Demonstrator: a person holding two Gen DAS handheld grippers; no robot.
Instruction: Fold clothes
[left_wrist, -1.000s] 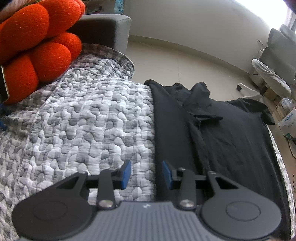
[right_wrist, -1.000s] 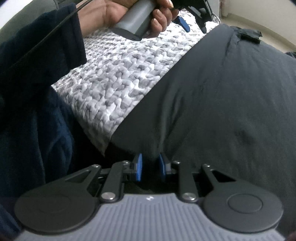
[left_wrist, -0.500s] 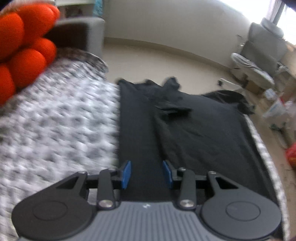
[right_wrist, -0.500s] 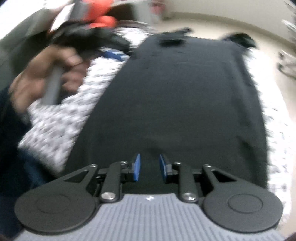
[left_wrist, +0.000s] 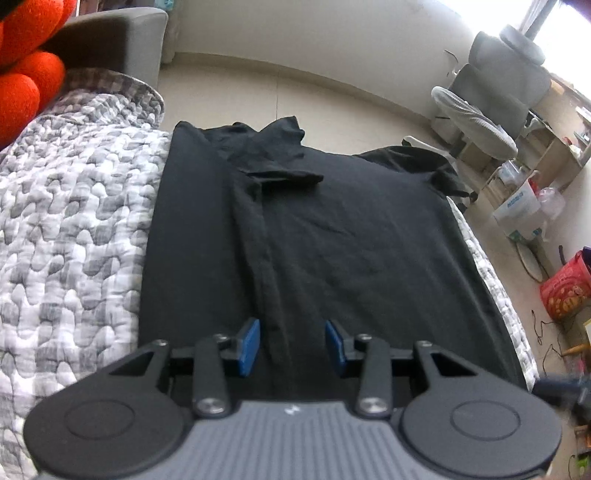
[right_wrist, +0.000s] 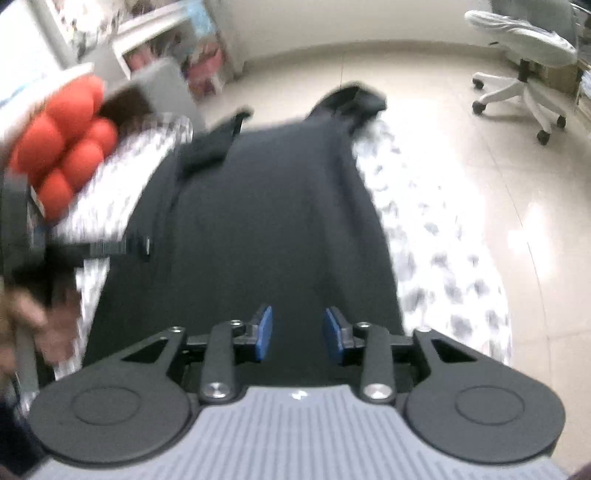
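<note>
A black short-sleeved shirt (left_wrist: 332, 236) is spread flat on a grey-and-white quilted bed cover (left_wrist: 74, 229), its collar at the far end and its left side already folded inward, leaving a long lengthwise crease. The left gripper (left_wrist: 291, 345) is held just above the near hem with its blue-padded jaws set wide and nothing between them; a second ago it hung over the shirt's left edge by the quilt and has since been moved over the crease. The right gripper (right_wrist: 297, 334), seen in a motion-blurred view, is also raised over the near hem; its jaws, narrow and pressed into the cloth a second ago, are now parted and empty. The hem appears to have been released, so the first side fold is judged finished. The right sleeve (left_wrist: 417, 162) is still spread outward, so the opposite side fold probably remains. Orange plush balls (left_wrist: 22, 74) and a white swivel chair (right_wrist: 524, 66) lie beyond the bed.
</note>
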